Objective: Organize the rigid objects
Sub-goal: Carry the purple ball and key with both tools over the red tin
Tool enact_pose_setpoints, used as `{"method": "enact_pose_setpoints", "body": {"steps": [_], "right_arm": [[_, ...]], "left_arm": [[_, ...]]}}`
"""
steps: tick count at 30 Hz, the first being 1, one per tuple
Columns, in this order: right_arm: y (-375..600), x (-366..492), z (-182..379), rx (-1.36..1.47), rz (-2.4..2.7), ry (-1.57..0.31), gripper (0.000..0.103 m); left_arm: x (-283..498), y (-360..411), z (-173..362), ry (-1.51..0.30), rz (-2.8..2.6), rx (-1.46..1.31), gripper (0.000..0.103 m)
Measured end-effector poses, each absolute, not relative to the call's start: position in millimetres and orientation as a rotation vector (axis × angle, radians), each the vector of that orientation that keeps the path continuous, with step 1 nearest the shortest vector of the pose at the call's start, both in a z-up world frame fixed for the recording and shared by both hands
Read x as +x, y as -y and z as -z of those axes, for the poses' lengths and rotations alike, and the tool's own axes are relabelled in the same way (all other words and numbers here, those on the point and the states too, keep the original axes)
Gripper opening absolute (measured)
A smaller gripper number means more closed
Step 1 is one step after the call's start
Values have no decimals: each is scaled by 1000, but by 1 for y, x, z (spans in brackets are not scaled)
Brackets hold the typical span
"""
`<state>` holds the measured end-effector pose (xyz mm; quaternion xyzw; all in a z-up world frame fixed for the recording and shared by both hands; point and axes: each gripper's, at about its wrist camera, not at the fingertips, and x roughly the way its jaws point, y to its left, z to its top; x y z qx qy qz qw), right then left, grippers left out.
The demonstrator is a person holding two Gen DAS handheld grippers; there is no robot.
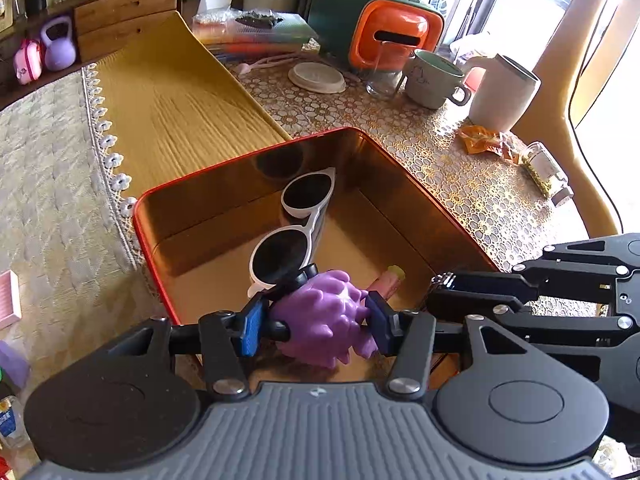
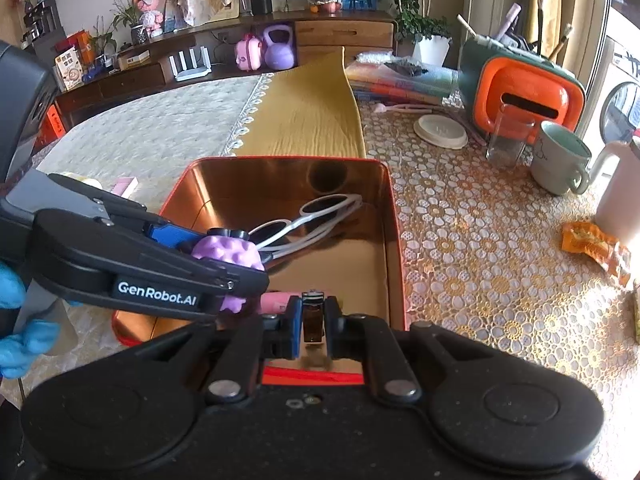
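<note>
A red tin (image 1: 140,216) with a gold inside stands on the lace tablecloth. White sunglasses (image 1: 296,216) lean on its far wall, and a pink stick (image 1: 386,282) lies on its floor. My left gripper (image 1: 316,322) is shut on a knobbly purple massage ball (image 1: 320,308) with a black handle, held over the tin's near end. In the right wrist view the left gripper (image 2: 224,252) comes in from the left with the purple ball (image 2: 228,254) above the tin (image 2: 394,240) and sunglasses (image 2: 316,216). My right gripper (image 2: 313,320) is shut on a small brown bottle (image 2: 313,314) at the tin's near rim.
Right of the tin stand an orange and green case (image 1: 392,36), a glass (image 1: 384,76), a mug (image 1: 432,80) and a white jug (image 1: 500,96). An orange snack packet (image 1: 480,140) and a small jar (image 1: 548,168) lie nearby. A yellow runner (image 1: 172,92) lies behind the tin.
</note>
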<state>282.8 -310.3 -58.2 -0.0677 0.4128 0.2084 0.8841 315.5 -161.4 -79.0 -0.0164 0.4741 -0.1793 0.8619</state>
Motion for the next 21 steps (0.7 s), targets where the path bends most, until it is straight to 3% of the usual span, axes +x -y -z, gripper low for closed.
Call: {"method": "enact_pose_setpoints", "body": {"steps": [21], "right_arm": [[320, 303, 75, -93, -401, -892, 11]], "left_arm": [[325, 175, 84, -996, 359, 85, 53]]}}
